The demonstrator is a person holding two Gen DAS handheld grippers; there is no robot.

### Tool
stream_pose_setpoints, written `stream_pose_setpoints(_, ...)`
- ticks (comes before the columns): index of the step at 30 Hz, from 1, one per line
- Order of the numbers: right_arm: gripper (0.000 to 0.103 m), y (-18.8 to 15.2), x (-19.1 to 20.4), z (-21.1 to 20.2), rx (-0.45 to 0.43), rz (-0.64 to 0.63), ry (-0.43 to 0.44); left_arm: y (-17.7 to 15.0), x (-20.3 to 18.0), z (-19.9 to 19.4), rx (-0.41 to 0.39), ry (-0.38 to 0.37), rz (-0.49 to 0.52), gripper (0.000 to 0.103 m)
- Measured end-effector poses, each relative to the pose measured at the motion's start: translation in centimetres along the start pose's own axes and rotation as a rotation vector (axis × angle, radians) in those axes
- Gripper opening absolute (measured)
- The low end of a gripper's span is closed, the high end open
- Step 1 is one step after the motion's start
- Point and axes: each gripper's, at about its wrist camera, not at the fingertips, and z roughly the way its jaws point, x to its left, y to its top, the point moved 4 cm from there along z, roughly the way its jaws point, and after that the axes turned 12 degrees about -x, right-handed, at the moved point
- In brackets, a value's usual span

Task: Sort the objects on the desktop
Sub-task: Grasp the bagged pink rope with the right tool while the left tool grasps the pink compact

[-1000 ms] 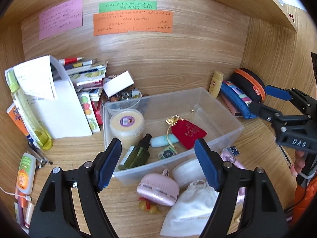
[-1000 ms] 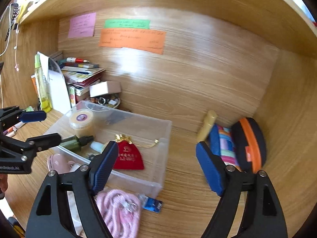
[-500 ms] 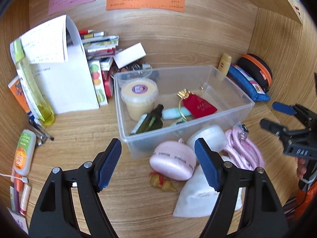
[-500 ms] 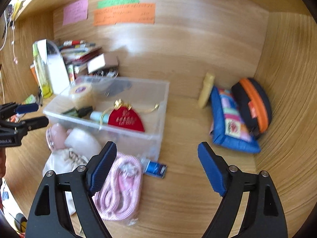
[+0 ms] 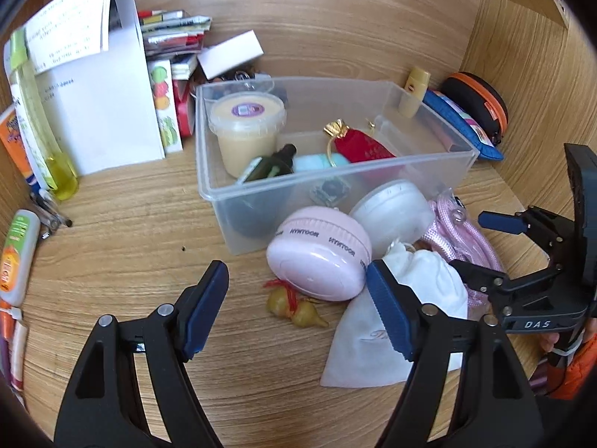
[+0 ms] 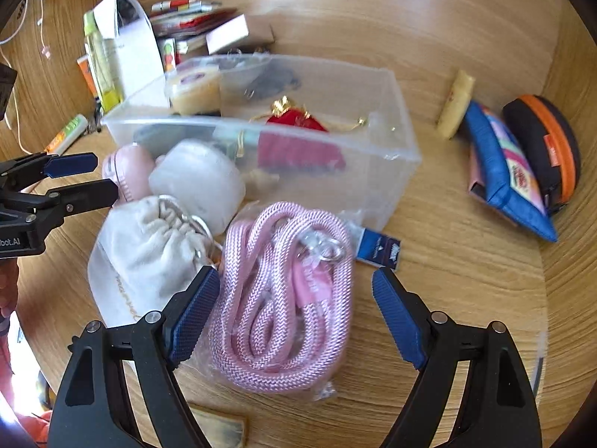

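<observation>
Both tools hang over the wooden counter (image 5: pixel 123 231) with their blue pads spread wide and nothing between them. The left tool (image 5: pixel 298 310) sits low over a small yellow gourd charm (image 5: pixel 294 308) with red thread, and just past it lies a pink round case (image 5: pixel 321 257) on its side, touching the front wall of the clear bin (image 5: pixel 440 171). A white round case (image 5: pixel 391 205) leans beside the pink one, also against the bin, and a white cloth pouch (image 5: pixel 391 321) lies under the left tool's right pad. The right tool (image 6: pixel 294 313) hovers over a coiled pink rope (image 6: pixel 283 298) in a clear bag; the rope lies on the counter in front of the bin, with the pouch (image 6: pixel 145 250) touching it on the left and a small blue packet (image 6: pixel 380 248) just beside it on the right. Inside the bin stand a cream tub (image 5: pixel 246 127) with a purple label, a dark green bottle (image 5: pixel 268 168) lying flat, a pale blue thing (image 5: pixel 313 160) next to it, and a red drawstring bag (image 5: pixel 358 145) with gold trim. Behind the bin, to the left, stand papers (image 5: pixel 93 86), a stack of booklets (image 5: pixel 171 37) and a tall yellow bottle (image 5: pixel 44 138). An orange-and-green tube (image 5: pixel 16 254) lies near the counter's left edge. To the right of the bin, well apart from the rope, a beige tube (image 6: pixel 457 104) stands by the back wall, with a blue pouch (image 6: pixel 503 171) and a black case with an orange band (image 6: pixel 544 145) leaning beside it.
</observation>
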Motion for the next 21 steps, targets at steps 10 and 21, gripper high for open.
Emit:
stream_pose_setpoints(10, 0.082, -1.4, 0.5, 1.6, 0.066, -0.008, 0.02, -0.1, -0.3, 1.3, 0.02, -0.005, 0.009, 0.076)
stream_pose_setpoints(21, 0.069, -1.7, 0.1, 1.2, 0.024, 0.014, 0.042, -0.1, -0.6, 2.0, 0.023, -0.029, -0.012, 0.076)
